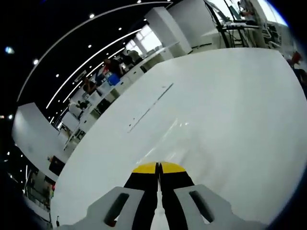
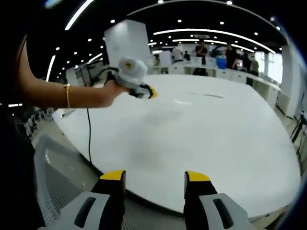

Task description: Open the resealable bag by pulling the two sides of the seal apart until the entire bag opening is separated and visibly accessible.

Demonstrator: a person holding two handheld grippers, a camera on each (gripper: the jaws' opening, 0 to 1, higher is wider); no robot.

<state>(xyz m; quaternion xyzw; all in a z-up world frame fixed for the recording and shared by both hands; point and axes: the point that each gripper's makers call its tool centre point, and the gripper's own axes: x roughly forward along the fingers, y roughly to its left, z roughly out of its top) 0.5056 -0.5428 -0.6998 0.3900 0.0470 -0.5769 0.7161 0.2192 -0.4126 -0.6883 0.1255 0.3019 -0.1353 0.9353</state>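
While I hold the left gripper (image 1: pixel 159 166) over the white table (image 1: pixel 216 110), its jaws sit pressed together, gripping nothing. Right gripper (image 2: pixel 156 176) gapes wide, empty. I cannot tell where the bag lies.

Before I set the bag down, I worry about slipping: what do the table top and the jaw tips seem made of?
Table: seemingly glossy white laminate; ceiling lights reflect in it. Left gripper tips: yellow, matte, perhaps rubber or plastic; hard to tell.
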